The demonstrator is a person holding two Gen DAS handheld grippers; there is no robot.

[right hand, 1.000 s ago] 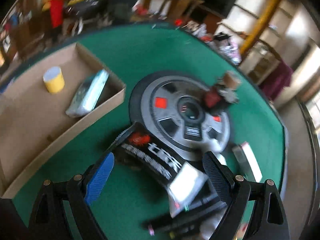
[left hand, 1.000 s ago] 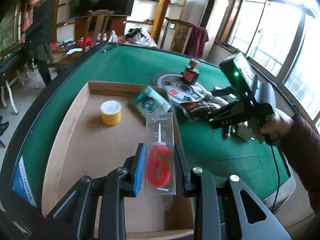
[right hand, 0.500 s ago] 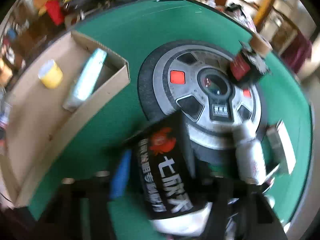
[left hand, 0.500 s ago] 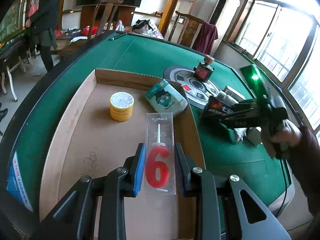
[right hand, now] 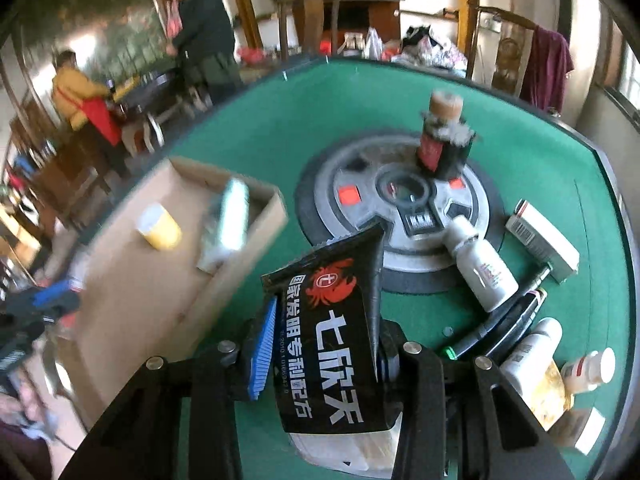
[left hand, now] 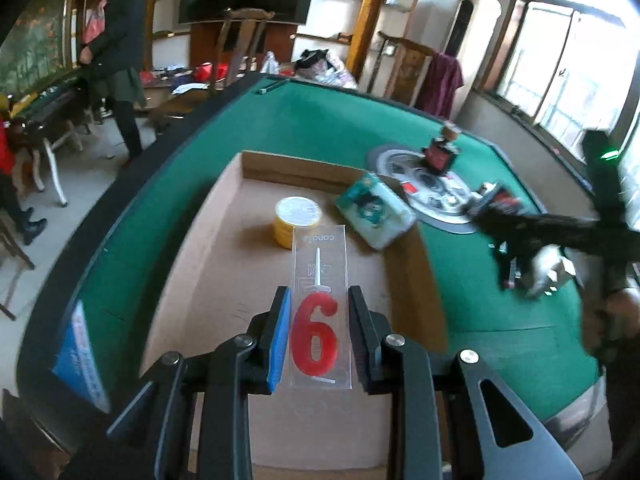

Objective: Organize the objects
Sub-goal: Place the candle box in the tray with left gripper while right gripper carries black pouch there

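Note:
My left gripper (left hand: 318, 334) is shut on a clear candle pack with a red number 6 (left hand: 318, 312) and holds it over the cardboard tray (left hand: 208, 280). A yellow tape roll (left hand: 297, 222) and a teal packet (left hand: 374, 210) lie in the tray. My right gripper (right hand: 326, 354) is shut on a black snack packet with a red crab logo (right hand: 334, 332), held above the green table (right hand: 280, 120) just right of the tray (right hand: 132, 280). It also shows in the left wrist view (left hand: 500, 208).
A round grey disc (right hand: 404, 220) holds a dark bottle with a cork (right hand: 442, 140). White bottles (right hand: 484, 268), a white box (right hand: 544, 240), pens and other small items lie at the right. People stand beyond the table's far left edge.
My right gripper shut on the black packet and lifted it off the table. My left gripper stayed shut on the candle pack, over the tray.

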